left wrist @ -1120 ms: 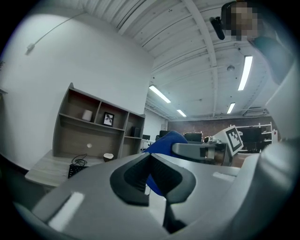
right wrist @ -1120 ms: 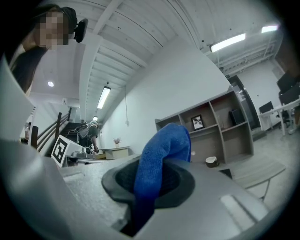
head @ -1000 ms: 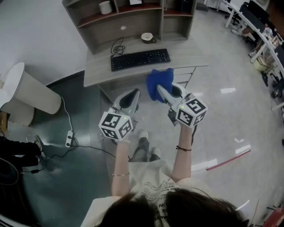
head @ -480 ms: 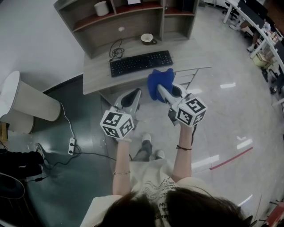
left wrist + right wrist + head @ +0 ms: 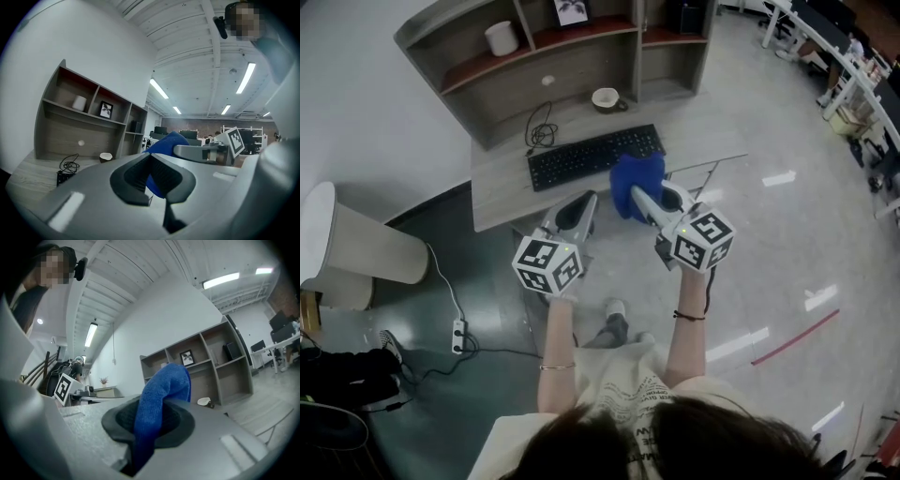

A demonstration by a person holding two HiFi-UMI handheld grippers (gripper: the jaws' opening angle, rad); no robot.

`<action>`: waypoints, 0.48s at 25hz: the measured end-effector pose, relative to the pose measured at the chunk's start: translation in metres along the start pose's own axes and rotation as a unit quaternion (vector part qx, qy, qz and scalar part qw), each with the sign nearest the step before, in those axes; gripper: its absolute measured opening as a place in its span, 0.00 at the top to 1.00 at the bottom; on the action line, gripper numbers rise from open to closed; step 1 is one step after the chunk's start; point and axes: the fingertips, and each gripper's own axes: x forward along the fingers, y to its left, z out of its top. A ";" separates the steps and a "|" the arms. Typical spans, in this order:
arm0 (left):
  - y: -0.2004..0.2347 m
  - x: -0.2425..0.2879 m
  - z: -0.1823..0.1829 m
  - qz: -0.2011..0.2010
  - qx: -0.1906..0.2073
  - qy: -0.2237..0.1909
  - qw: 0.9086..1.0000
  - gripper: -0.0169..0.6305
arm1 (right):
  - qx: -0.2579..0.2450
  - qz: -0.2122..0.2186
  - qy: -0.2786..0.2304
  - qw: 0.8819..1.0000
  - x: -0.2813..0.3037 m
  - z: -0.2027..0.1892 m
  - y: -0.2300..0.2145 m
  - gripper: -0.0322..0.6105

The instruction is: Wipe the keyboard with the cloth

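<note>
Right gripper [image 5: 645,194], seen in the head view, pinches the blue cloth [image 5: 637,173] between closed jaws. It hangs just above the right end of the keyboard [image 5: 592,156], and I cannot tell whether cloth and keys touch. The left gripper [image 5: 577,208] hovers off the desk's [image 5: 502,183] front edge. The keyboard lies near that edge, so a hard pull toward the person may slide it off. Its cable [image 5: 539,129] and a cup [image 5: 606,97] sit behind it, under the shelf unit [image 5: 525,58], which limits forward strokes. Bare desk at the left gives room to sweep.

From the left gripper view, the left gripper [image 5: 159,187] has its jaws together on nothing. The cloth [image 5: 165,139] shows beyond them, and the keyboard [image 5: 63,177] lies low at left.

From the right gripper view, the right gripper [image 5: 145,446] clamps one fold of the cloth [image 5: 161,394]. The loose bulk stands past the jaws and could catch on keys or pull free under drag.
</note>
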 end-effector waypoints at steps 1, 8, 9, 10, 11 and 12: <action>0.003 0.005 0.000 -0.002 -0.001 0.001 1.000 0.98 | 0.000 -0.002 0.001 1.000 0.003 0.000 -0.004 0.87; 0.015 0.041 -0.002 -0.032 -0.006 0.007 0.999 0.98 | -0.002 -0.024 0.012 1.000 0.015 -0.003 -0.030 0.87; 0.016 0.045 -0.002 -0.037 -0.005 0.009 0.999 0.98 | -0.003 -0.028 0.014 1.000 0.016 -0.003 -0.034 0.87; 0.016 0.050 -0.003 -0.044 -0.002 0.012 0.999 0.98 | -0.004 -0.031 0.015 0.999 0.017 -0.003 -0.037 0.87; 0.016 0.055 -0.004 -0.050 0.001 0.016 0.999 0.98 | -0.005 -0.034 0.016 0.999 0.018 -0.003 -0.040 0.87; 0.016 0.059 -0.004 -0.057 0.004 0.020 0.998 0.98 | -0.006 -0.035 0.016 0.999 0.019 -0.003 -0.042 0.87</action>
